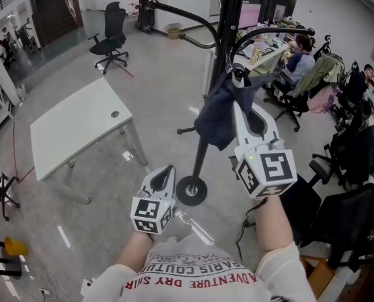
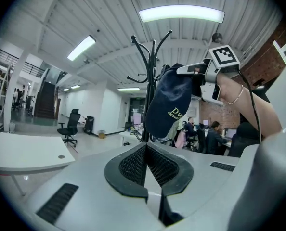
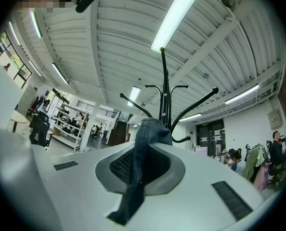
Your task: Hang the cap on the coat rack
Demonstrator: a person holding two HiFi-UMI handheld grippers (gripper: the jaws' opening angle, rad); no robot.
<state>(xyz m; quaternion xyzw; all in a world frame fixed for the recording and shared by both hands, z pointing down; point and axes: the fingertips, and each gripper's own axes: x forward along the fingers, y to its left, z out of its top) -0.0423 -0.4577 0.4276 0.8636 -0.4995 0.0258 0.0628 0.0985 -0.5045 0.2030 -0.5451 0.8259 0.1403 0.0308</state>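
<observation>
A dark navy cap point(image 1: 213, 115) hangs from my right gripper point(image 1: 237, 74), which is shut on its edge. This gripper is raised beside the black coat rack point(image 1: 201, 151), close under its curved hooks. In the right gripper view the cap's fabric point(image 3: 144, 143) lies pinched between the jaws, and the rack's hooks point(image 3: 165, 88) rise just beyond. The left gripper view shows the cap point(image 2: 169, 102) in front of the rack's pole point(image 2: 152, 57), with the right gripper point(image 2: 193, 72) holding it. My left gripper point(image 1: 167, 170) sits lower, near the rack's round base point(image 1: 191, 190), shut with nothing in it.
A white table point(image 1: 80, 124) stands to the left. A black office chair point(image 1: 111, 39) is farther back. At the right, people sit at desks point(image 1: 300, 58), and more dark chairs point(image 1: 354, 216) crowd the near right side.
</observation>
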